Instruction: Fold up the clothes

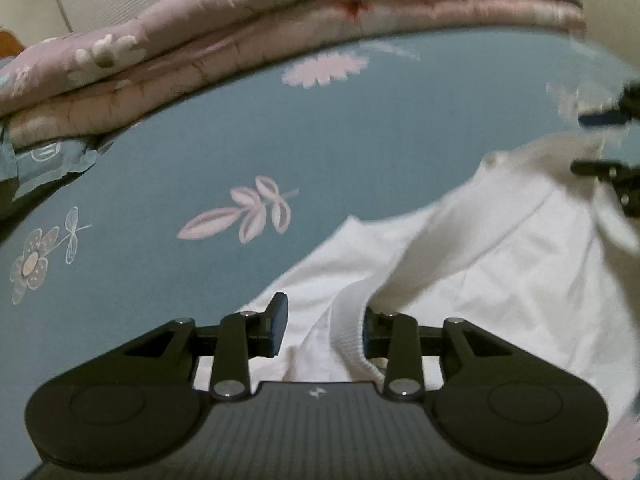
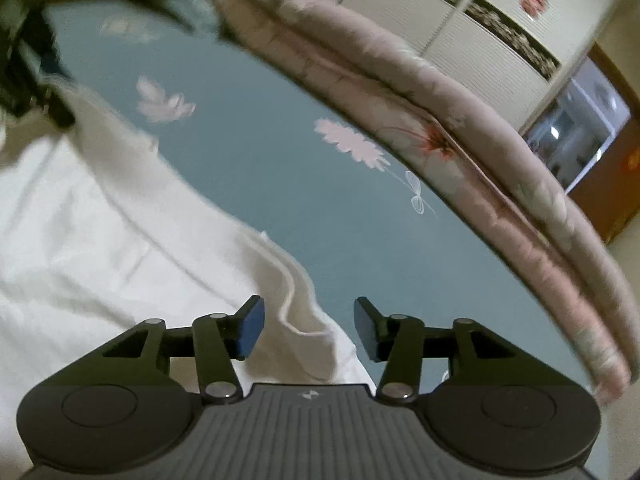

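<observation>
A white garment lies crumpled on the blue flowered bed sheet. Its ribbed edge runs between the fingers of my left gripper, which is open, and the cloth covers part of the right finger. In the right wrist view the same white garment fills the left side. A seamed edge of it sits in the gap of my open right gripper. The right gripper also shows at the far right of the left wrist view, blurred, over the garment's far end.
A folded pink quilt lies along the far side of the sheet. A teal pillow edge sits at the left. Beyond are white wardrobe doors and a wooden doorway.
</observation>
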`<state>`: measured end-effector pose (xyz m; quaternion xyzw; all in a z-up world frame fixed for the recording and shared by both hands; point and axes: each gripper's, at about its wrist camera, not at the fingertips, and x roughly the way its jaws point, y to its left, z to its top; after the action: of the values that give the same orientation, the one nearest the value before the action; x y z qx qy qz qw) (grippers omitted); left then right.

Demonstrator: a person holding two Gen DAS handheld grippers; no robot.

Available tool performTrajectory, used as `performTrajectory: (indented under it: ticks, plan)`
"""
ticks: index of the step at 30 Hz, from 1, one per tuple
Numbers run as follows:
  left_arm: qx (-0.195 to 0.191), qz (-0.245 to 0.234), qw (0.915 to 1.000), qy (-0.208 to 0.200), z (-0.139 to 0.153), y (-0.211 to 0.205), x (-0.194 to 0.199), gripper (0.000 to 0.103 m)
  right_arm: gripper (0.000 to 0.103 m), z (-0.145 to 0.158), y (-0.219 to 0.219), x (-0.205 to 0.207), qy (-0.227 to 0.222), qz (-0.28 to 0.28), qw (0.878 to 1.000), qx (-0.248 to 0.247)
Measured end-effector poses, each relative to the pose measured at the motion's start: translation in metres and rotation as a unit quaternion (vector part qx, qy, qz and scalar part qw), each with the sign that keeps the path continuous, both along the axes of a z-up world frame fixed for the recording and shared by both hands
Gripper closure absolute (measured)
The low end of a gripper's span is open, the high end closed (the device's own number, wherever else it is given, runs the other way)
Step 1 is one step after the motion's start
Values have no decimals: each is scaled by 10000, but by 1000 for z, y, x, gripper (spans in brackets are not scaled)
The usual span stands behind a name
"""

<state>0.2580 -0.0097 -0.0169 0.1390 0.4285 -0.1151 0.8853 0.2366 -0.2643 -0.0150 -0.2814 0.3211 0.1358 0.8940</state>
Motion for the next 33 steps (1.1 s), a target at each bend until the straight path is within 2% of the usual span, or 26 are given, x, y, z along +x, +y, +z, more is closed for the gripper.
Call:
performTrajectory:
  ticks: [1, 3, 6, 8, 11, 13, 15, 17, 19, 23, 27, 31, 33]
  plan:
    - [-173, 80, 9998, -55, 6, 5, 0, 54, 46, 7, -7, -1, -4, -81, 9997, 209]
    - [-362, 303, 9988, -132, 16, 16, 2, 45, 42, 19, -23, -6, 3, -271, 9978, 611]
    - [-543, 539, 9970, -143, 26, 27, 4, 42, 41, 31, -42, -20, 34, -471, 9933, 1057]
    - [-731, 535, 9957, 188, 25, 31, 8, 31, 41, 35, -50, -29, 73, -537, 9909, 1235]
    - [-773, 412, 9941, 636, 18, 32, 17, 30, 41, 34, -54, -42, 109, -582, 9891, 1349]
    - [-799, 719, 9919, 681, 17, 37, 25, 30, 41, 34, -57, -51, 133, -611, 9878, 1425]
    - [-1079, 1062, 9855, 767, 18, 47, 36, 29, 41, 34, -59, -60, 157, -641, 9865, 1501]
    - [-1641, 1332, 9731, 912, 20, 60, 43, 28, 41, 34, -62, -68, 181, -671, 9850, 1576]
    - [-1895, 1570, 9656, 839, 24, 66, 37, 29, 41, 34, -64, -75, 191, -723, 9836, 1641]
    - [-1725, 1197, 9761, 556, 37, 53, -6, 27, 41, 33, -72, -86, 261, -892, 9793, 1801]
    - [-1255, 906, 9878, 148, 34, 41, -79, 26, 42, 24, -93, -105, 441, -1136, 9659, 2285]
    - [-1058, 982, 9895, -12, 11, 40, -136, 26, 48, 10, -108, -125, 736, -1281, 9505, 2733]
    - [-1124, 1049, 9881, 43, -2, 40, -150, 26, 49, 4, -111, -128, 833, -1339, 9453, 2855]
